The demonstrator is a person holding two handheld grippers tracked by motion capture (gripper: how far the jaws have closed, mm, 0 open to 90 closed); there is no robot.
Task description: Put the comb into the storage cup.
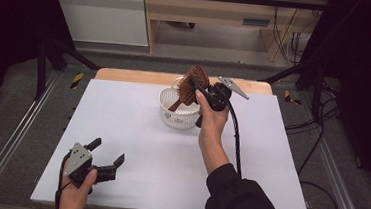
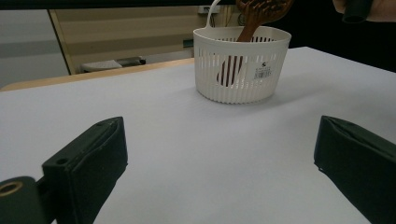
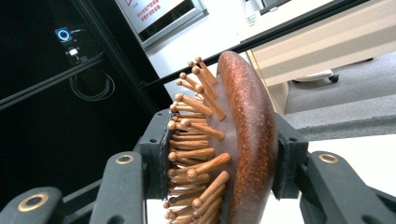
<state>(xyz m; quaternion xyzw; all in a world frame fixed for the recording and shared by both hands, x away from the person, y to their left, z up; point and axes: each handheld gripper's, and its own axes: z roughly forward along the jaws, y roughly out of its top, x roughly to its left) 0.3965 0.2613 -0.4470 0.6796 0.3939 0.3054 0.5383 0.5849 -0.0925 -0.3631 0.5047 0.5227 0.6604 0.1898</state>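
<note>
item: wooden hairbrush (image 1: 193, 82), head clamped in right gripper (image 1: 200, 91), handle down in white basket (image 1: 178, 115). left gripper (image 1: 105, 154) idle, jaws apart. lower straight, release only once the handle rests.

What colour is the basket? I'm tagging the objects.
White, with slotted sides: the basket shows best in the left gripper view.

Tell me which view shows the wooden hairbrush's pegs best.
The right gripper view: the hairbrush sits close up between the right tool's jaws, each round-tipped peg distinct. The high view shows the brush head small above the white basket. The left gripper view shows its handle inside the basket, the head cut off.
</note>
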